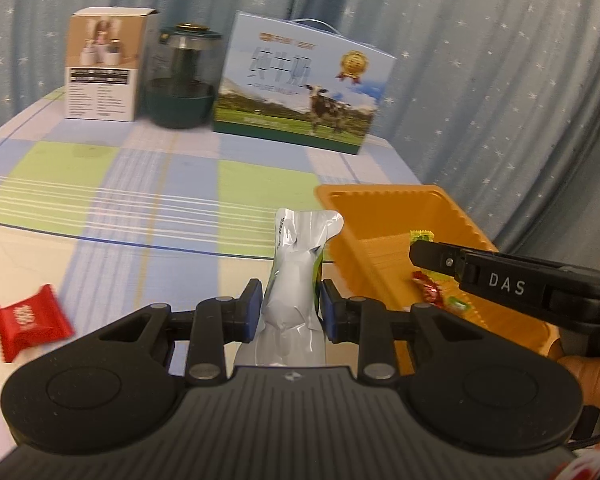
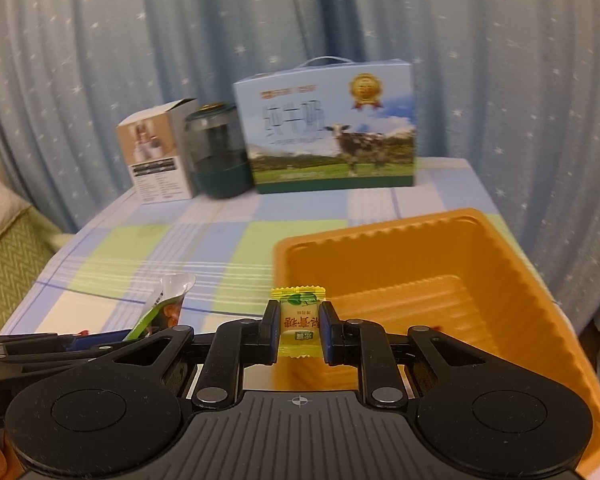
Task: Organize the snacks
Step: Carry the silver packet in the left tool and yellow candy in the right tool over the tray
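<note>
My left gripper [image 1: 289, 308] is shut on a silver snack pouch [image 1: 296, 280] and holds it upright just left of the orange tray [image 1: 364, 208]. My right gripper [image 2: 299, 328] is shut on a yellow candy [image 2: 299, 322] and holds it over the near left part of the orange tray [image 2: 500, 280]. In the left wrist view the right gripper [image 1: 416, 254] reaches over the tray, where red and green wrapped candies [image 1: 430, 290] lie. A red wrapped candy [image 1: 28, 320] lies on the table at the left. The pouch also shows in the right wrist view [image 2: 168, 304].
At the back of the checked tablecloth [image 1: 140, 184] stand a small white and brown box [image 1: 102, 66], a dark green jar [image 1: 182, 76] and a blue milk carton with a cow [image 1: 304, 88]. A blue starred curtain hangs behind. The table's right edge runs beside the tray.
</note>
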